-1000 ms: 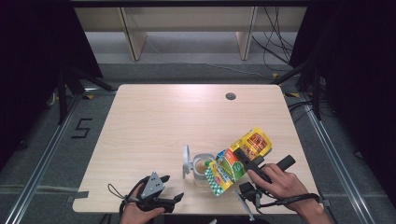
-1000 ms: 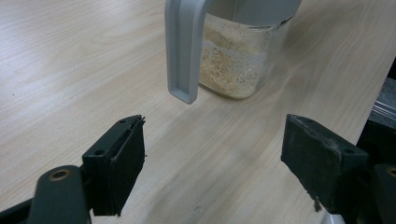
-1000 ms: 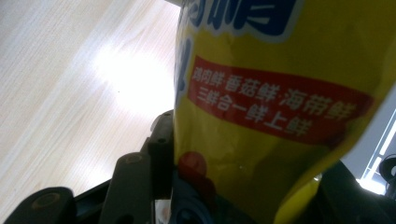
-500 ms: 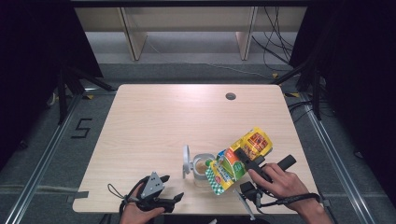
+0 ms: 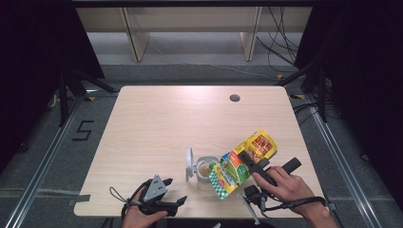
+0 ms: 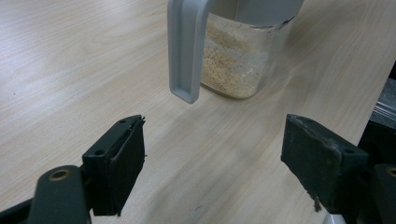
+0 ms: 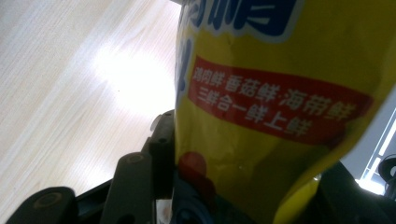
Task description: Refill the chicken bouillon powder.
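Note:
A clear jar (image 5: 205,170) of pale granules stands near the table's front edge, its grey lid (image 5: 190,162) flipped up on the left. Over it leans a yellow and green packet (image 5: 235,166), lower end above the jar's mouth, with my right gripper (image 5: 251,161) shut on its middle. In the right gripper view the yellow packet (image 7: 280,116) sits between the jaws of that gripper (image 7: 243,186). My left gripper (image 5: 179,203) rests at the front edge, left of the jar, open and holding nothing. Beyond the open left gripper (image 6: 215,168) stand the jar (image 6: 238,60) and its hanging lid (image 6: 184,51).
The wooden table (image 5: 157,123) has a round cable hole (image 5: 235,98) at the back right. Shelf legs (image 5: 135,40) stand on the floor behind it, and cables trail at the right. A "5" (image 5: 83,130) is marked on the floor at the left.

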Demonstrator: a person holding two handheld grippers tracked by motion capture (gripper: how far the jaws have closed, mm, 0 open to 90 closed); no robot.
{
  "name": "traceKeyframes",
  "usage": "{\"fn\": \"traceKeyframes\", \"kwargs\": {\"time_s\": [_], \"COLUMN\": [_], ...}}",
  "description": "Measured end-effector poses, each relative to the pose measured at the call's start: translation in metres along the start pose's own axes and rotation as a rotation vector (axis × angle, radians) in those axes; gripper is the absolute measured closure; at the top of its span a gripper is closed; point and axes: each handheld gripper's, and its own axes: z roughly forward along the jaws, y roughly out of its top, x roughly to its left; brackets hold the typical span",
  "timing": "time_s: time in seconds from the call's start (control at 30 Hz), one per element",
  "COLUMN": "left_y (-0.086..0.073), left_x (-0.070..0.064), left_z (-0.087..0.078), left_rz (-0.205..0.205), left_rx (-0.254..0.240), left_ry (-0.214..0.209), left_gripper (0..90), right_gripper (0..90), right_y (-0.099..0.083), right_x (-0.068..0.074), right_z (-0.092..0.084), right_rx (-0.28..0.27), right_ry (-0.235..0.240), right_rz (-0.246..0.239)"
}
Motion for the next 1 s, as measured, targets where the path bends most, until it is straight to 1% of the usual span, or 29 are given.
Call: {"fn": "traceKeyframes", "kwargs": {"time_s": [0.07,0.13,0.2,0.27,0.33,0.4,0.43,0.47,0.5,0.77,0.8,0.87,0.9,0.93,0.97,1.0], "left_y": [-0.0001,-0.0001,0.0000,0.0000,-0.0001,-0.0003,-0.0002,-0.0002,0.0005,0.0006,0.0006,0.0007,0.0006,0.0001,0.0000,-0.0001], "left_x": [0.0001,0.0003,0.0019,0.0018,0.0018,0.0003,0.0010,0.0002,0.0028,0.0028,0.0030,0.0037,0.0038,0.0024,0.0017,0.0013], "left_z": [0.0001,0.0000,-0.0010,-0.0009,-0.0009,0.0003,-0.0004,0.0003,-0.0010,-0.0011,-0.0011,-0.0016,-0.0018,-0.0012,-0.0009,-0.0007], "left_rz": [0.001,0.000,0.014,0.011,0.013,-0.002,0.009,-0.003,0.037,0.038,0.038,0.046,0.046,0.023,0.012,0.010], "left_rx": [0.000,0.000,0.014,0.012,0.014,0.000,0.010,0.000,0.013,0.012,0.012,0.019,0.024,0.017,0.013,0.010], "left_ry": [0.000,0.001,0.007,0.007,0.007,0.002,0.003,0.002,0.002,0.002,0.003,0.008,0.010,0.009,0.007,0.004], "left_gripper": [20.9,20.9,20.9,20.9,20.9,20.9,20.9,20.9,20.9,20.9,20.9,20.9,20.9,20.9,20.9,20.9], "right_gripper": [55.8,55.8,55.8,55.9,55.9,55.9,55.9,55.9,56.1,56.3,56.3,56.3,56.3,56.3,56.3,56.3], "right_y": [-0.0001,-0.0002,-0.0004,-0.0005,-0.0006,-0.0007,-0.0006,-0.0007,-0.0007,-0.0009,-0.0011,-0.0011,-0.0009,-0.0012,-0.0013,-0.0016], "right_x": [0.0009,0.0005,0.0004,0.0003,0.0006,0.0006,0.0006,0.0006,0.0006,0.0008,0.0012,0.0012,0.0007,0.0012,0.0008,0.0007], "right_z": [-0.0002,-0.0005,-0.0006,-0.0009,-0.0009,-0.0009,-0.0009,-0.0010,-0.0010,-0.0009,-0.0014,-0.0014,-0.0008,-0.0009,-0.0012,-0.0013], "right_rx": [-0.001,0.001,0.002,0.003,0.004,0.003,0.003,0.003,0.003,-0.002,0.006,0.004,-0.002,-0.003,-0.001,0.000], "right_ry": [-0.003,0.001,0.001,0.010,0.007,0.006,0.006,0.007,0.007,0.005,0.014,0.011,0.005,0.003,0.009,0.009], "right_rz": [0.008,0.003,0.004,0.004,0.006,0.005,0.007,0.008,0.009,0.005,0.008,0.009,0.010,0.014,0.012,0.012]}}
